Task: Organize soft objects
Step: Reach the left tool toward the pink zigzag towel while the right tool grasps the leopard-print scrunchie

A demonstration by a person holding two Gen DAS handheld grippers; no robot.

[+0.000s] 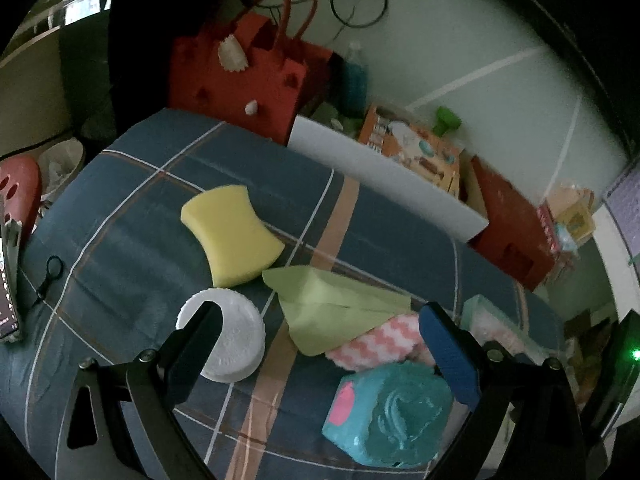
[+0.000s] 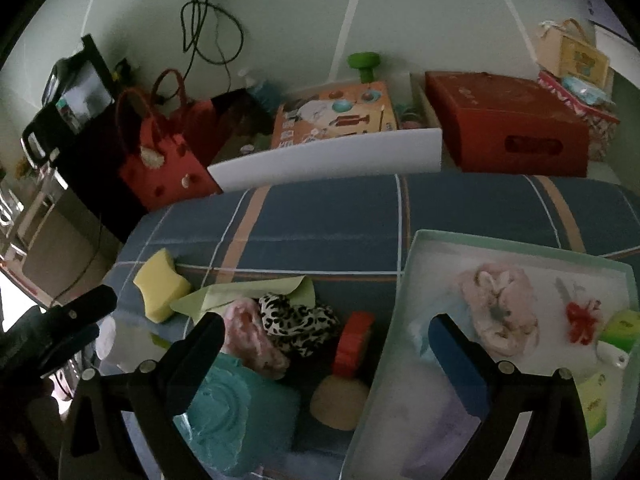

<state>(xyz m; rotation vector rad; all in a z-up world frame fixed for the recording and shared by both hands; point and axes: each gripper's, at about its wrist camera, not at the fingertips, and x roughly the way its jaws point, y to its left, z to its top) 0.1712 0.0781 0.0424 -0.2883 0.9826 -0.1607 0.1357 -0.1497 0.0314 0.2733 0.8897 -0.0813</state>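
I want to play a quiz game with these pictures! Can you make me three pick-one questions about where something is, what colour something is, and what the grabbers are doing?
1. Where is the pink cloth?
A. In the tray
B. In the red bag
C. On the sponge

2. What colour is the sponge?
A. Purple
B. Yellow
C. Black

3. How is the left hand-held gripper?
A. Shut on the sponge
B. Open, holding nothing
C. Shut on the white lid

Answers:
1. A: the pink cloth lies inside the pale green tray.
2. B: the sponge on the blue checked cover is plainly yellow.
3. B: its two fingers stand wide apart with nothing between them; the right hand-held gripper is open too.
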